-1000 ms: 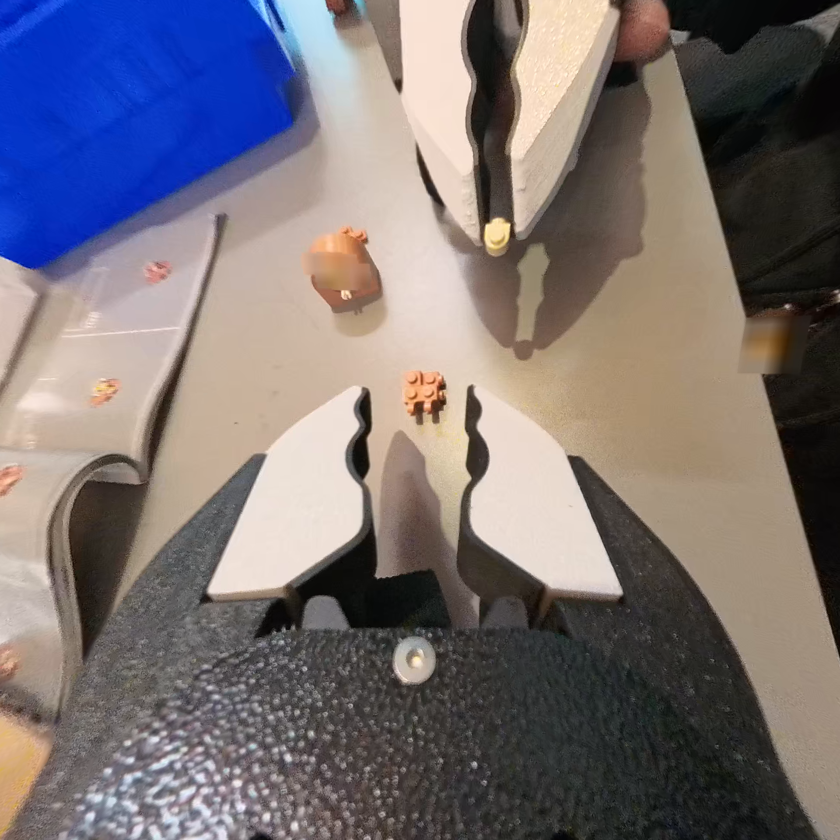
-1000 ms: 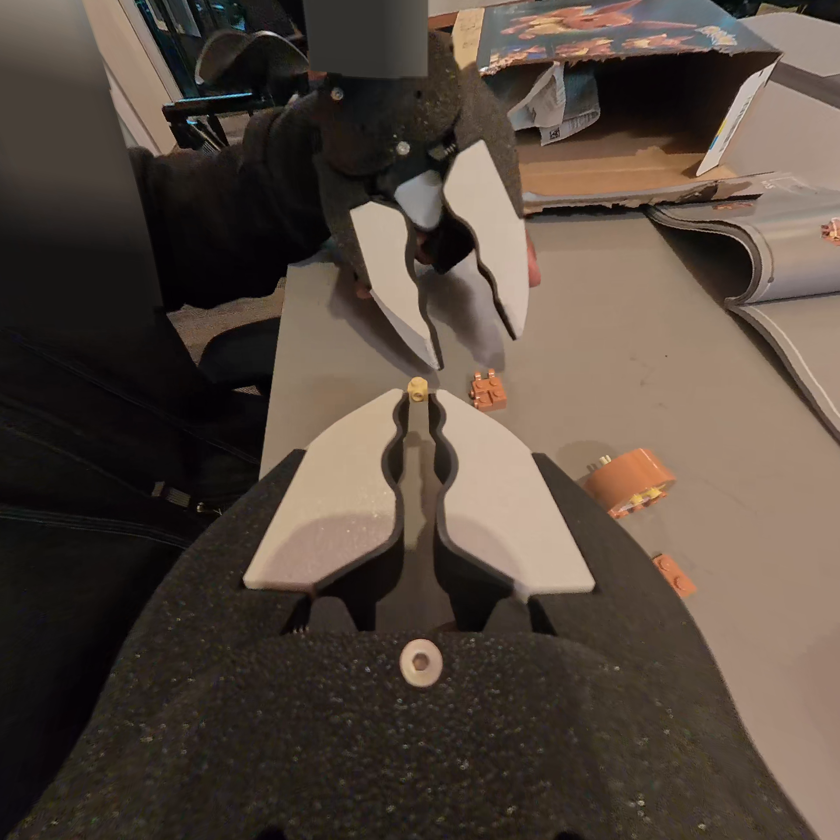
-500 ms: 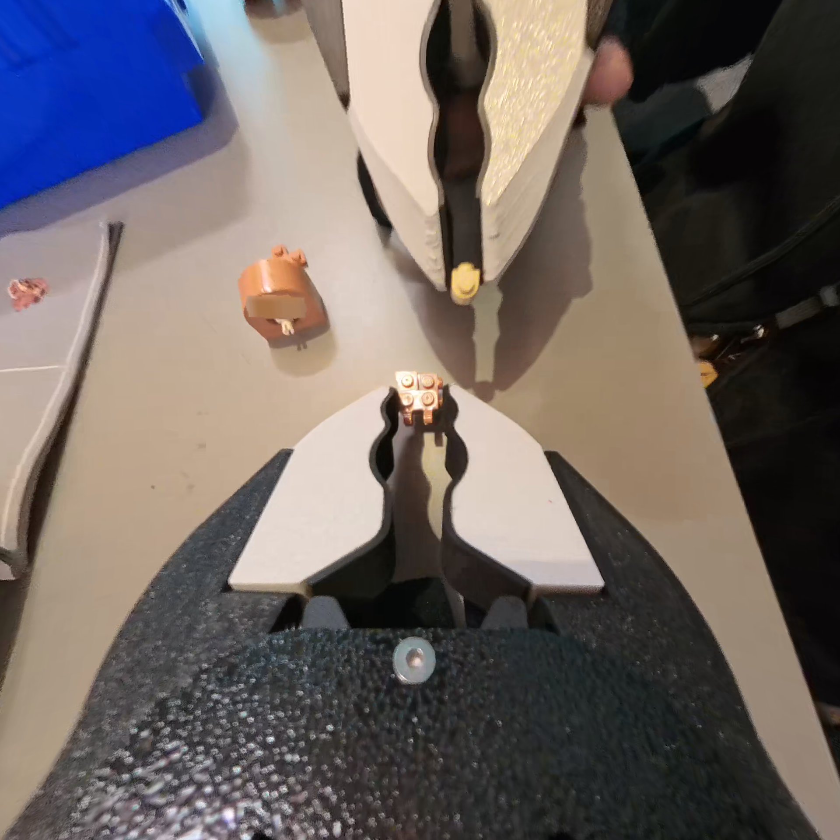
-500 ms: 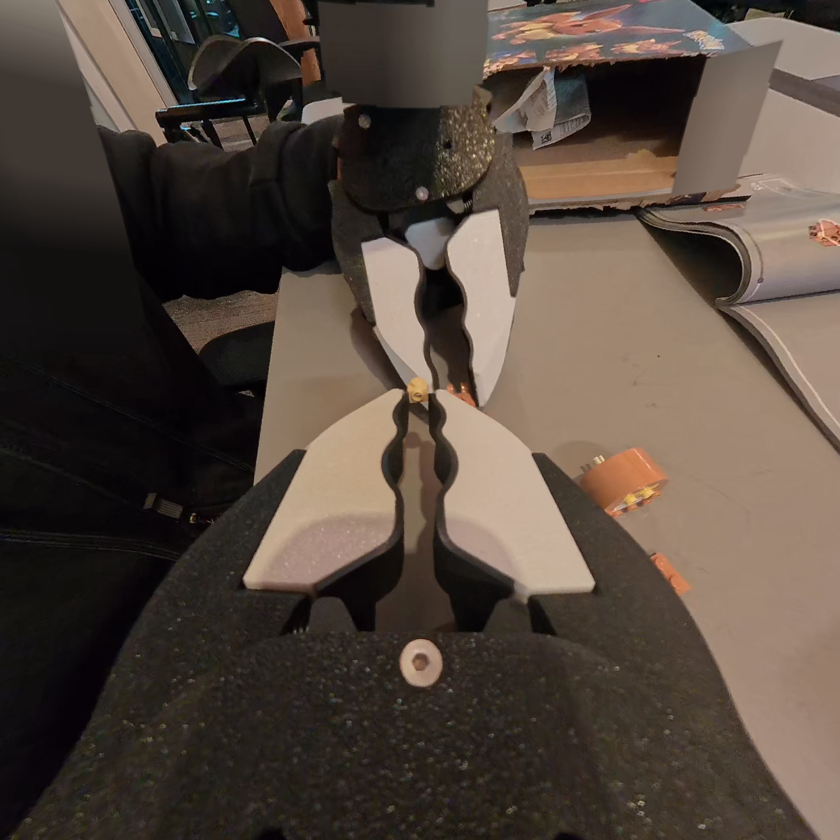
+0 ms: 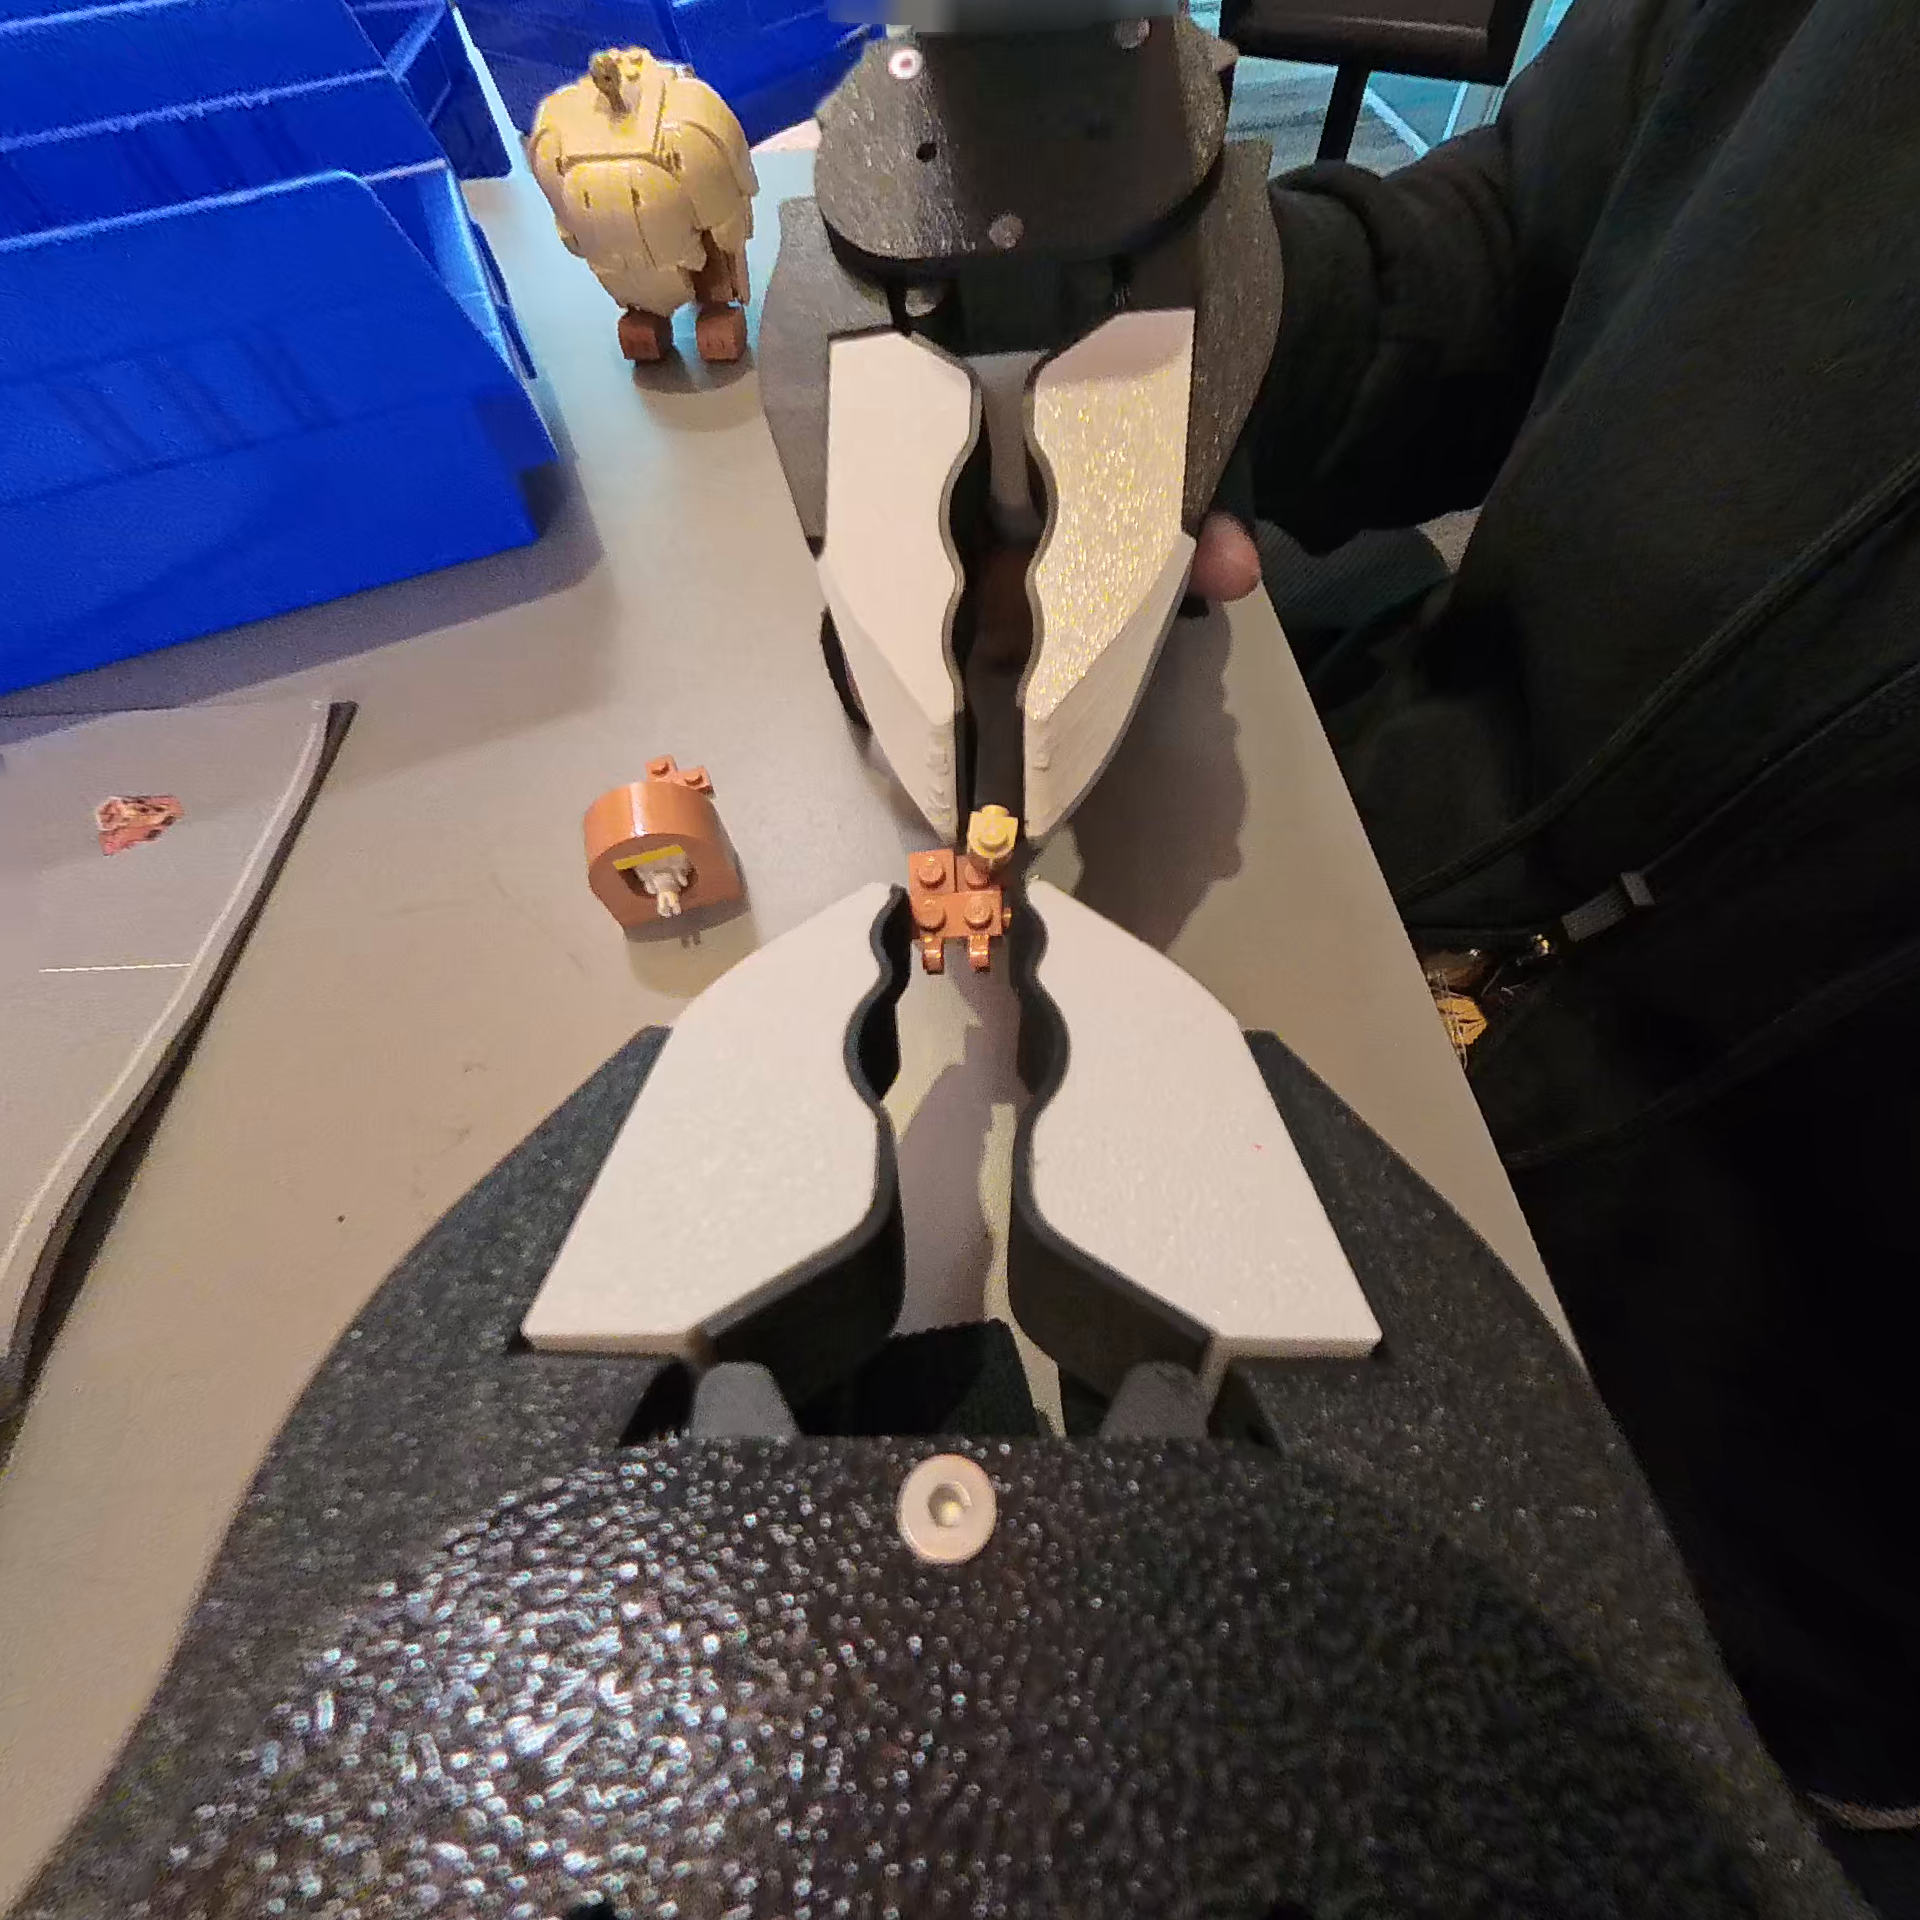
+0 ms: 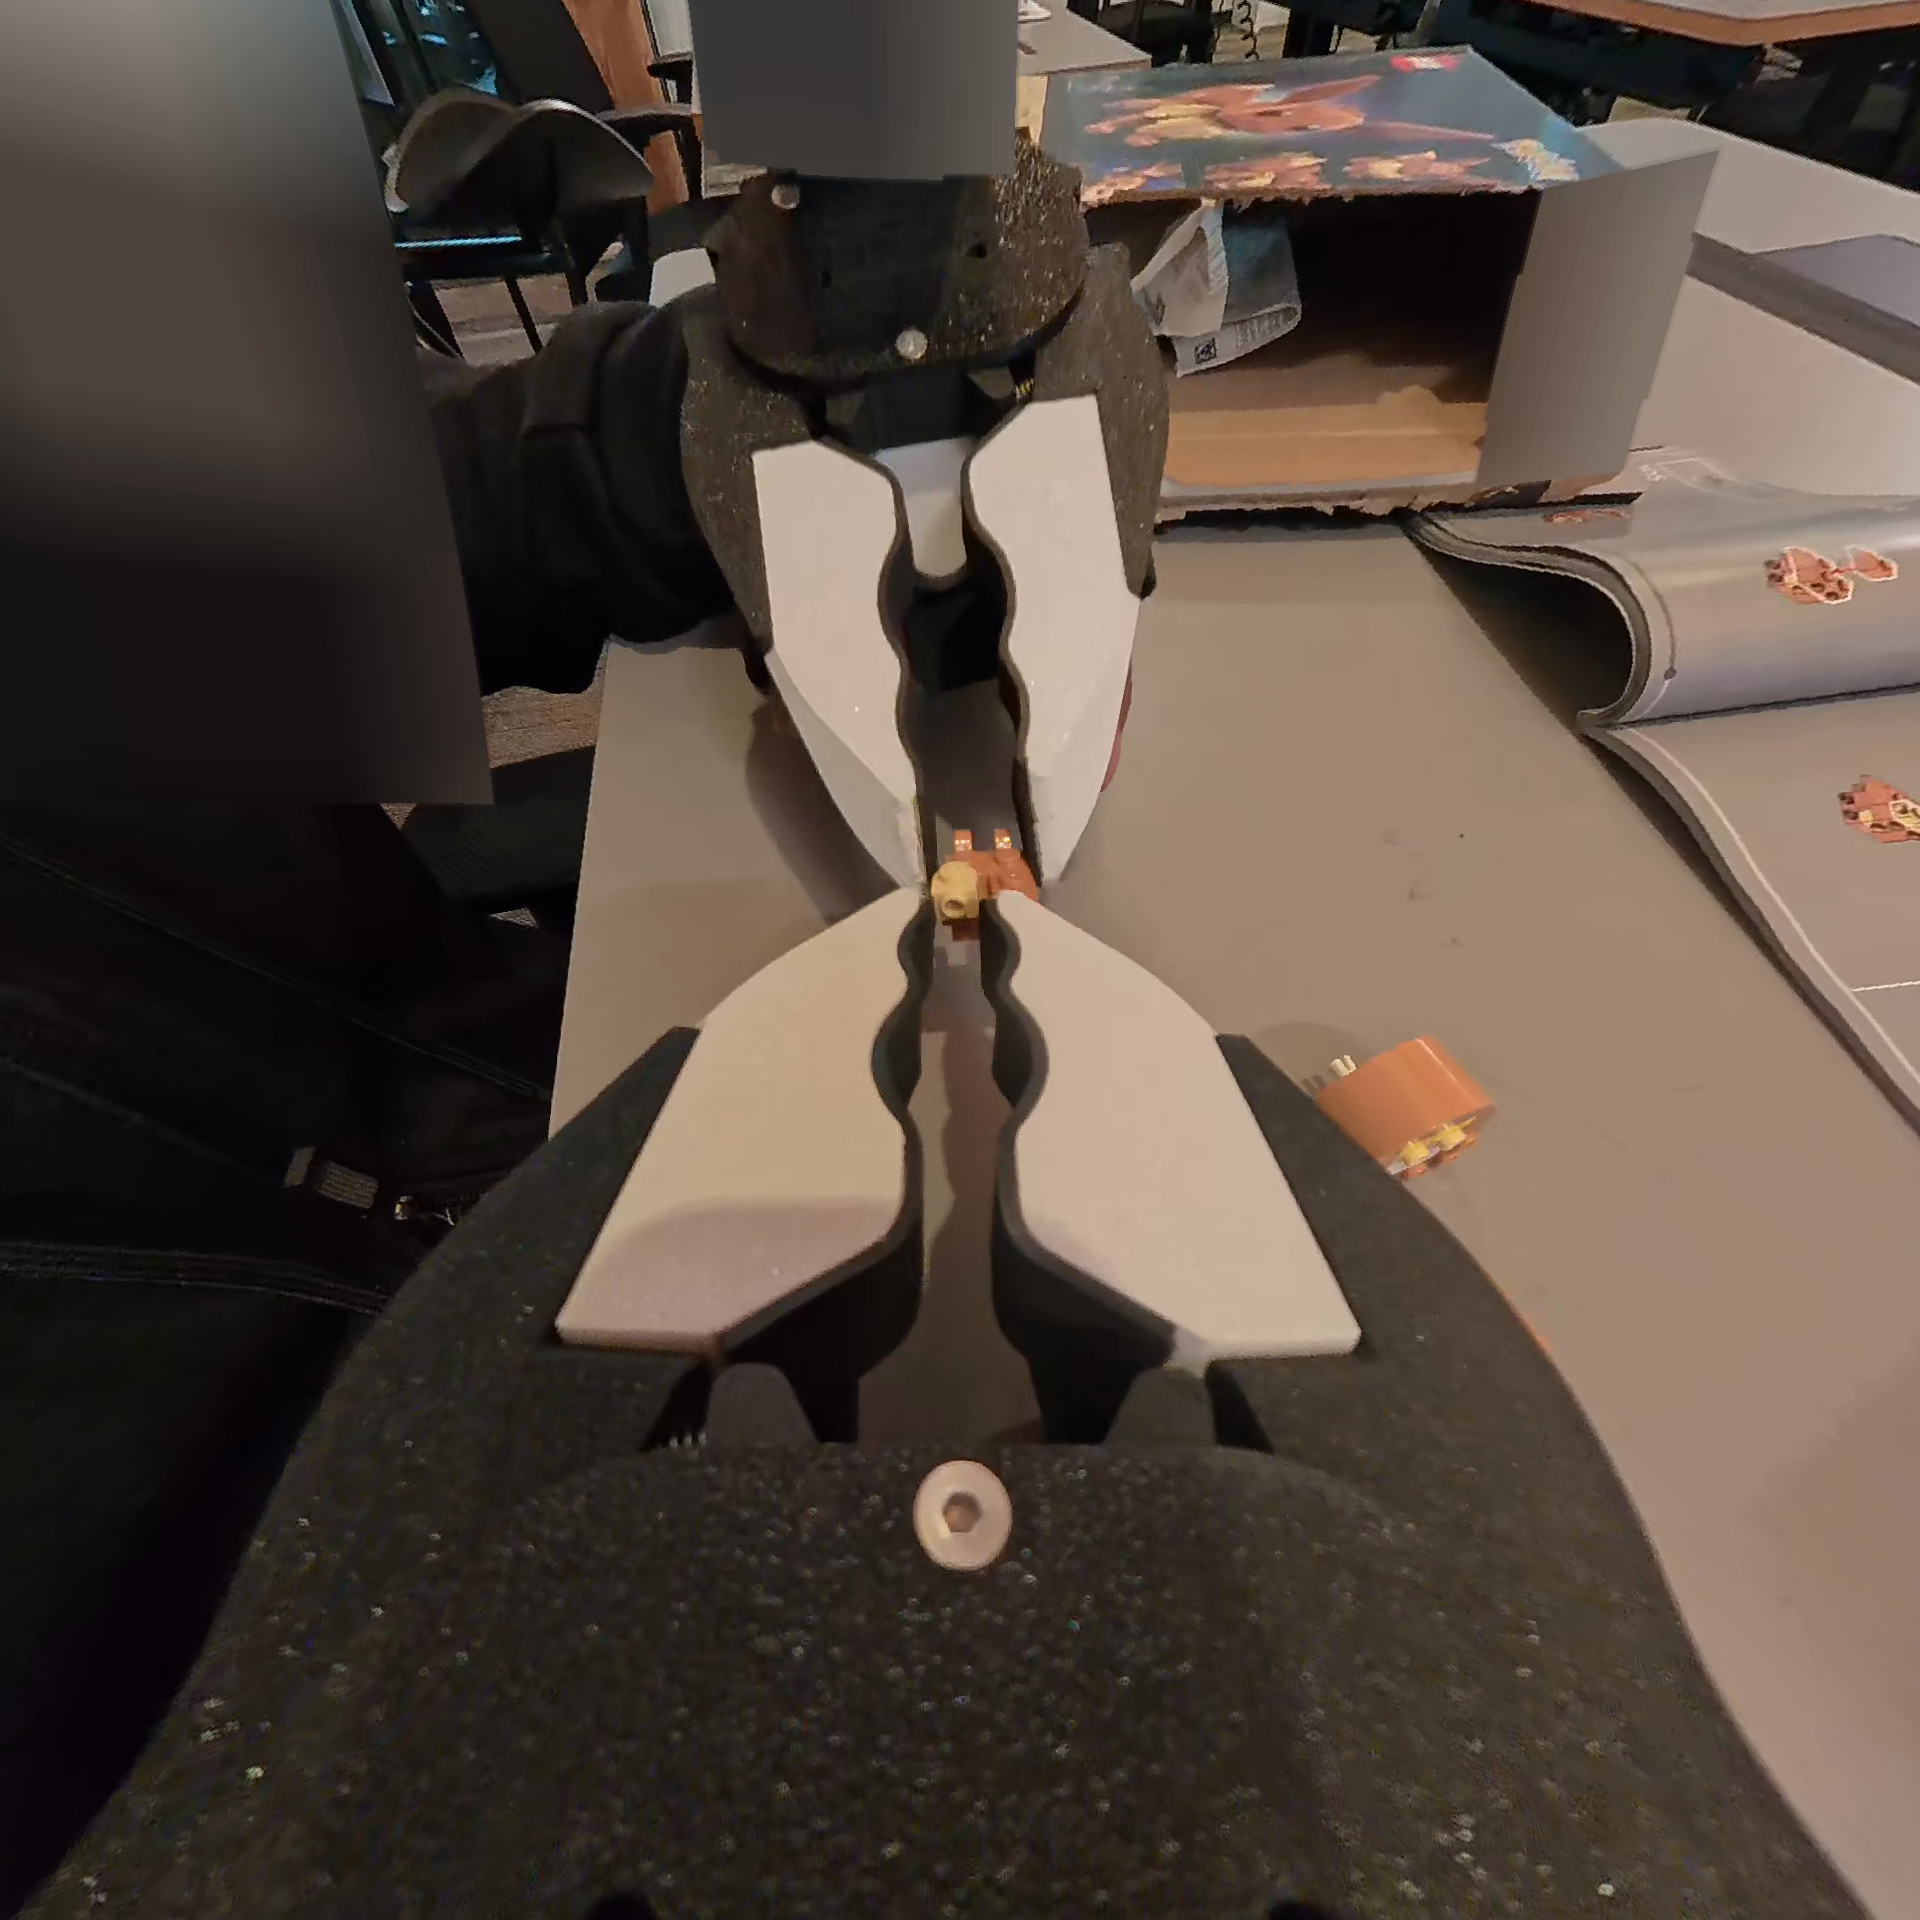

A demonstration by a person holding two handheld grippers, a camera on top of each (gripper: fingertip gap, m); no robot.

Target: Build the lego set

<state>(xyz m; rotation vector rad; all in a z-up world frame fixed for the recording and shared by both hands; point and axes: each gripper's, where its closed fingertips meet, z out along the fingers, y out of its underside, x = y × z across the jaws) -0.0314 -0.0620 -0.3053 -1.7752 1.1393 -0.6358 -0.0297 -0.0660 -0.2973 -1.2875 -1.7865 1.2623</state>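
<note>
Left gripper [image 5: 961, 909] clamping brown studded plate [image 5: 958, 902], right gripper [image 6: 961, 902] pinching tan piece [image 6: 954, 891], open cardboard box [image 6: 1340, 416] holding crumpled bags [image 6: 1226, 286]

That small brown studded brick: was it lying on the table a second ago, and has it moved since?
Yes. The brown studded brick has left the grey table: the left gripper grips it, raised to the tan piece in the right gripper.

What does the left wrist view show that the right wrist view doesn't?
Only the left wrist view: blue bins and a tan brick-built figure standing beside them.

Only the right wrist view: an opened cardboard box at the table's far end.

Both: the left gripper clamping a brown studded piece, the right gripper pinching a small tan piece against it, a round brown assembly on the grey table, and an open booklet.
</note>
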